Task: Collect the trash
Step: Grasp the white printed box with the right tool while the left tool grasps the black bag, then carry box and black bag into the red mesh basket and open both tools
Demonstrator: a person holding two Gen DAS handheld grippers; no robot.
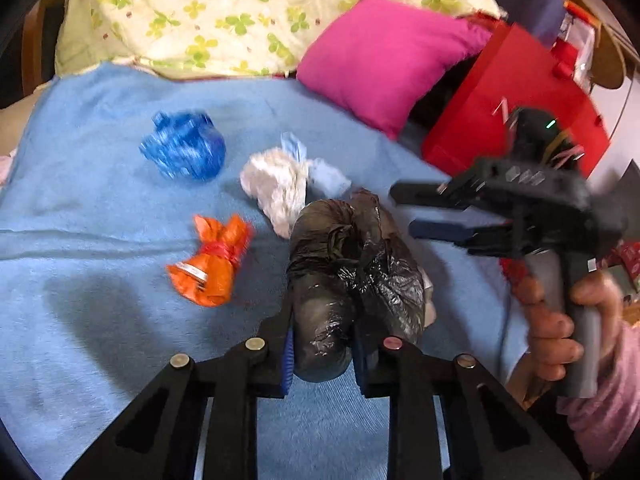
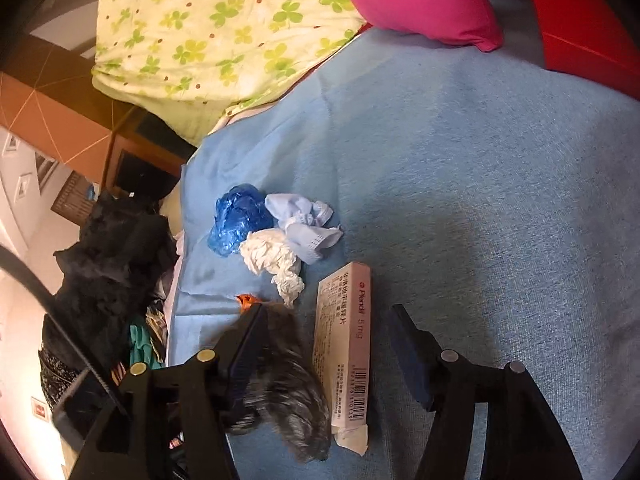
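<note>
My left gripper [image 1: 322, 350] is shut on a black trash bag [image 1: 352, 268] and holds it above the blue blanket [image 1: 100, 208]. On the blanket lie a crumpled blue plastic bag [image 1: 184, 151], an orange tied bag [image 1: 214, 264], white crumpled tissue [image 1: 276, 188] and a pale blue face mask [image 1: 316, 168]. My right gripper [image 2: 328, 344] is open over a white medicine box [image 2: 346, 348]. The black bag [image 2: 284, 380] blurs past its left finger. The blue bag [image 2: 238, 220], tissue [image 2: 274, 262] and mask [image 2: 308, 224] lie beyond it. In the left wrist view the right gripper [image 1: 424, 212] is at the right, hand-held.
A pink cushion [image 1: 384, 60] and a green clover-print quilt [image 1: 240, 12] lie at the back of the bed. A red bag [image 1: 516, 100] stands at the right. Dark clothes [image 2: 108, 256] are heaped off the bed's left edge.
</note>
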